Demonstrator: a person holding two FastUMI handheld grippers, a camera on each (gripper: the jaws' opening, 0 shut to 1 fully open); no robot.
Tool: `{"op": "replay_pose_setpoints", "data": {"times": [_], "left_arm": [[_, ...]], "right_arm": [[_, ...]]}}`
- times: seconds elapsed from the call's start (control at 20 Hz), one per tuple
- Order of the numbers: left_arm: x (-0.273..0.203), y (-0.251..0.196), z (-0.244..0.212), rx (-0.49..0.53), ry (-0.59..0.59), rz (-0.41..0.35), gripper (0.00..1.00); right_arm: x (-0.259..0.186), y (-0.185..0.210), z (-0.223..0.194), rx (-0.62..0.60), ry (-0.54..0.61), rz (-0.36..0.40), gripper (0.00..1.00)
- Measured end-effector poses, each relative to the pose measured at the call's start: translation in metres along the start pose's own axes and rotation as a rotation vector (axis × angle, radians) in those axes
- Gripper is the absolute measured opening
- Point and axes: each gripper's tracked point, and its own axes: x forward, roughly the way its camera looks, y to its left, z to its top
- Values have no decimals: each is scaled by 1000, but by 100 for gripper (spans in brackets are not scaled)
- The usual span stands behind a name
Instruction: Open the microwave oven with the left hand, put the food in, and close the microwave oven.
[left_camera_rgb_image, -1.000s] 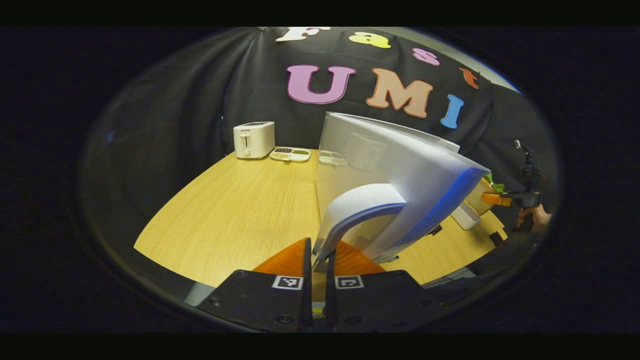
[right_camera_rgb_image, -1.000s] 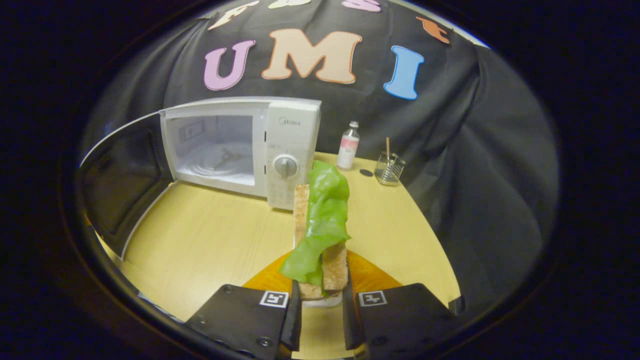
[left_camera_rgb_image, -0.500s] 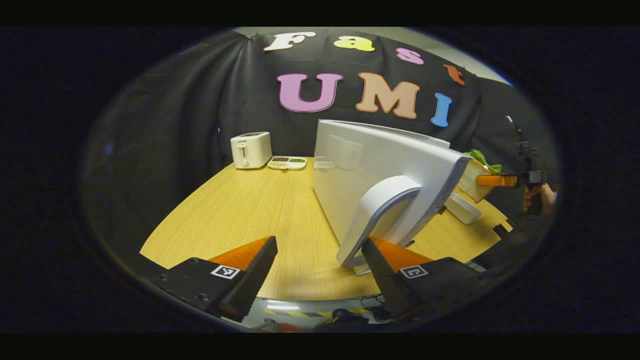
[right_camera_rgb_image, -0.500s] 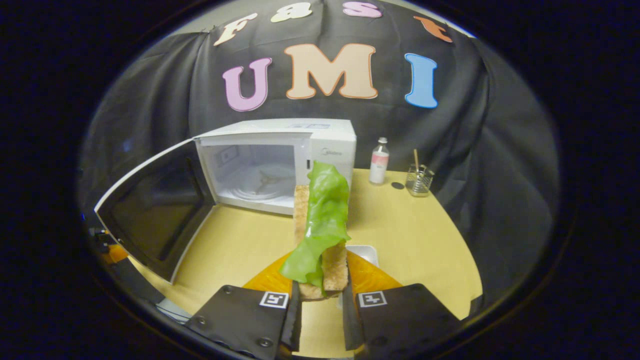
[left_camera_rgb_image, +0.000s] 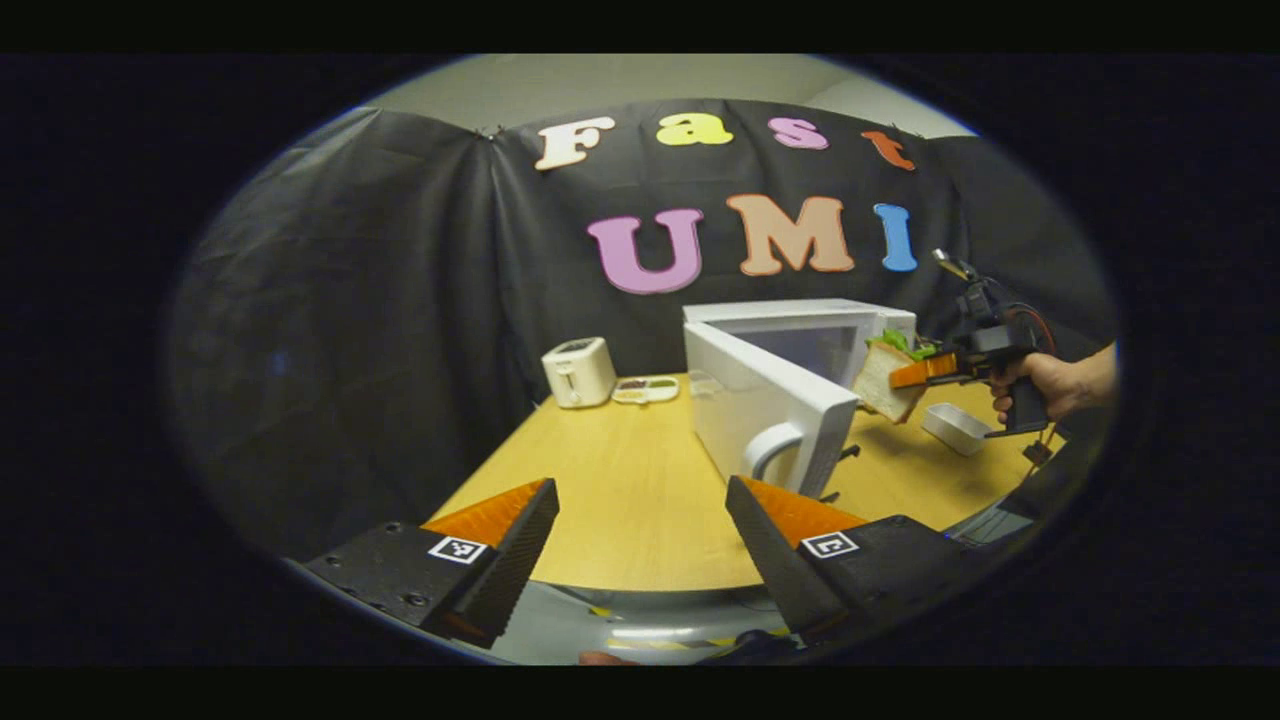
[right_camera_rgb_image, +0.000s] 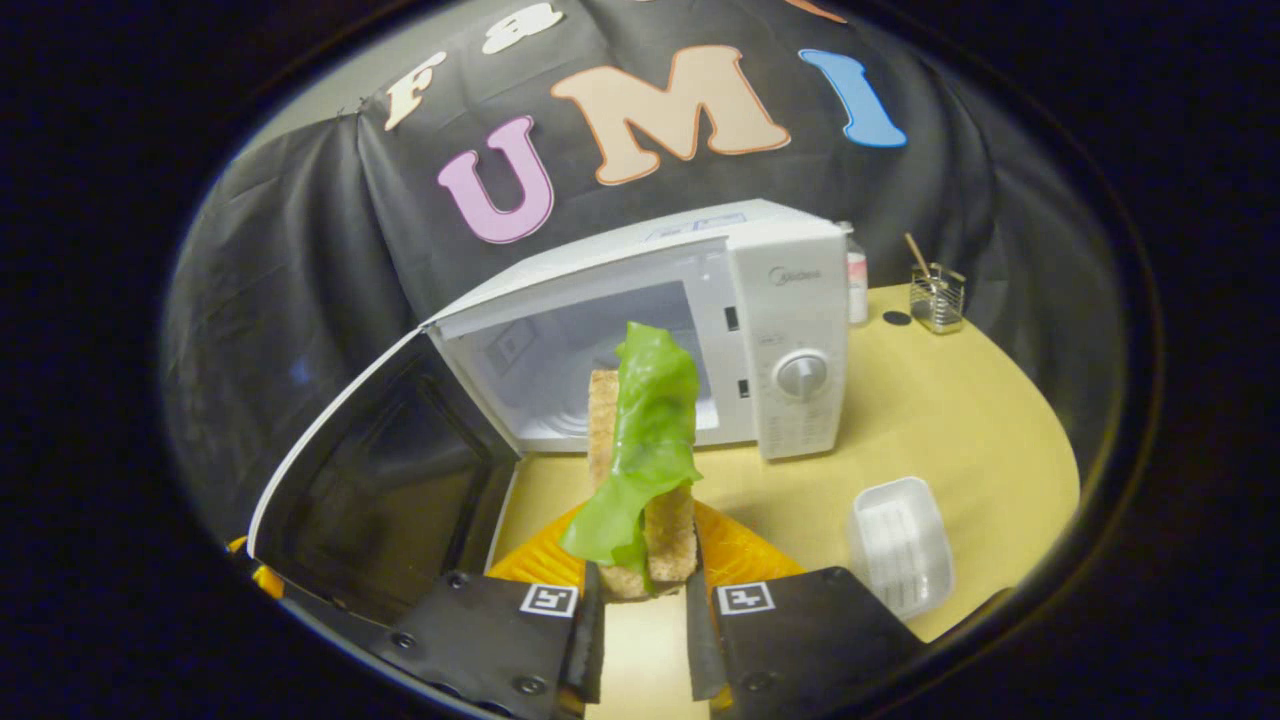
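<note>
— At lower centre of the left gripper view, what do the fingers hold?
— Nothing: left gripper (left_camera_rgb_image: 640, 545) gapes wide before the microwave (left_camera_rgb_image: 790, 375).
— And the right gripper (right_camera_rgb_image: 645, 620)?
— Clenched on the sandwich (right_camera_rgb_image: 645, 455), mid-frame, facing the open door (right_camera_rgb_image: 375, 480).

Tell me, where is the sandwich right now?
In the right gripper view, the sandwich is pinched between the right gripper's jaws, held up above the table right in front of the open microwave.

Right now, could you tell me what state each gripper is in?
Left gripper: open, holding nothing.
Right gripper: shut on the sandwich, facing the open microwave.
</note>
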Motion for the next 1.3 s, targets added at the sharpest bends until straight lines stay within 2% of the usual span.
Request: {"op": "replay_pose_setpoints", "data": {"times": [0.1,0.15,0.25,0.3,0.4,0.5,0.65,0.75,0.9,1.0,1.05,1.15,1.3], "left_arm": [[-5,14,14,20,-16,52,100],[-3,16,18,8,-5,62,98],[-1,22,28,-40,-14,84,98],[-1,21,31,-71,-19,86,98],[2,20,34,-119,-24,88,100],[1,20,32,-142,-19,94,100],[0,19,28,-165,3,100,98],[-2,20,19,-175,32,109,100],[-9,26,15,-185,45,144,98],[-14,34,6,-185,71,180,100],[-17,38,3,-190,82,195,98],[-23,45,-5,-203,107,224,100],[-30,56,-15,-212,133,267,98]], "right_arm": [[22,17,-1,88,13,28,31],[33,26,1,154,15,42,31],[58,41,5,293,10,55,31],[72,45,8,360,8,52,36],[86,55,18,469,-3,50,34],[100,60,29,509,-38,39,34],[129,70,39,635,-54,35,34],[144,74,40,691,-74,12,34],[170,87,39,836,-79,22,34],[188,89,39,917,-89,-1,34],[194,91,36,942,-84,-14,34],[207,94,38,993,-94,-23,34],[223,90,45,1048,-134,-42,34]]}}
